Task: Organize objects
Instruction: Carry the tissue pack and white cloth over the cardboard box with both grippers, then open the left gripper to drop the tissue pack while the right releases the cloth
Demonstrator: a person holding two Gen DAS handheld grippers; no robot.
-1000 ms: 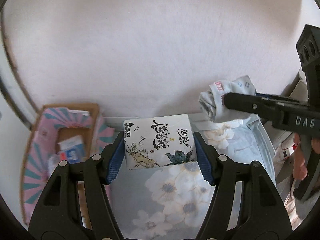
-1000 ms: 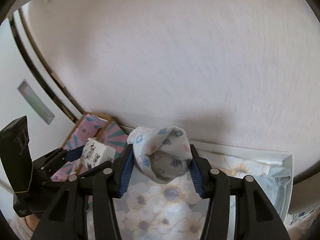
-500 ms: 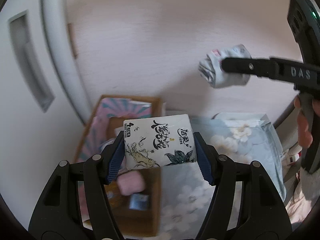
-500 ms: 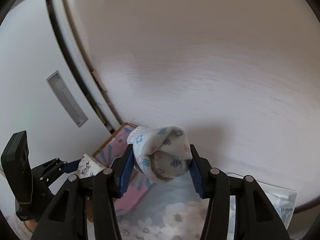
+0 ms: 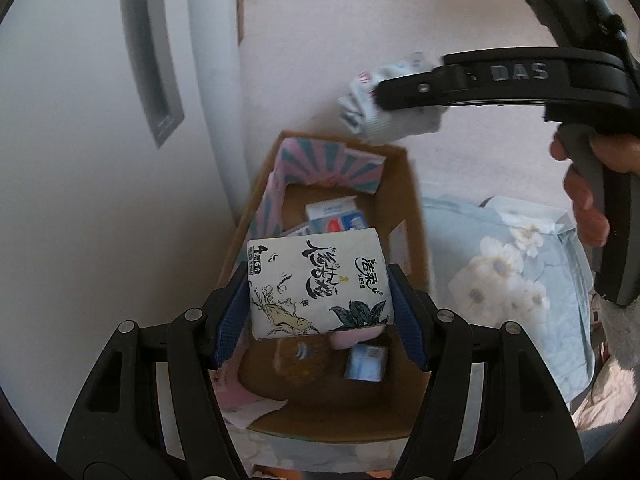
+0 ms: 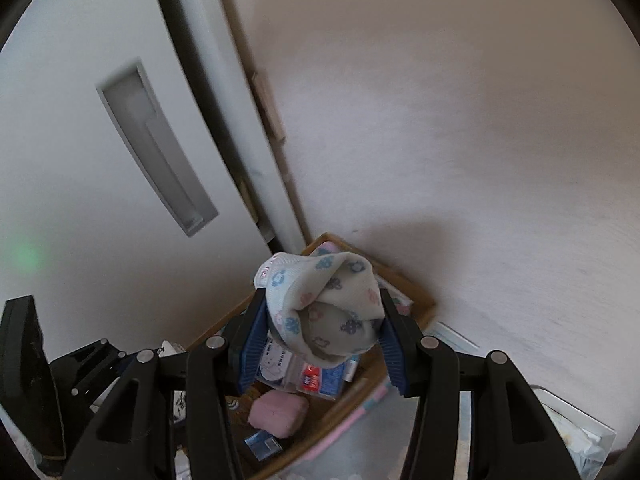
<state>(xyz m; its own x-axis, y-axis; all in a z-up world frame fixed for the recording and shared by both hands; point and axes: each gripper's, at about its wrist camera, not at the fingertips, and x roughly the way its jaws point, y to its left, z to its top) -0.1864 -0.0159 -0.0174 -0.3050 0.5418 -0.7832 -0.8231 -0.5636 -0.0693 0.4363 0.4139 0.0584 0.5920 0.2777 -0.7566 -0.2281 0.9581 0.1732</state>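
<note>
We've got L tongs (image 5: pixel 320 300) clamped on the tissue pack (image 5: pixel 318 286) & R tongs (image 6: pixel 320 336) on the sock (image 6: pixel 324 312), both soft, light, squashy, so we'd grip mid-body over the box (image 5: pixel 404 216).

Soft, even daylight in both views, no harsh glare. Heavy fisheye bending with black vignette corners. Wall (image 6: pixel 460 120) smeared by motion blur; faint green flare on the door (image 6: pixel 28 256). Tissue pack (image 5: pixel 318 282) print sharp, cardboard box (image 5: pixel 404 216) behind slightly soft, dull shadow inside it

A pale textured wall (image 6: pixel 460 128) meets a white sliding door (image 6: pixel 80 184) with a recessed handle (image 6: pixel 156 148).
</note>
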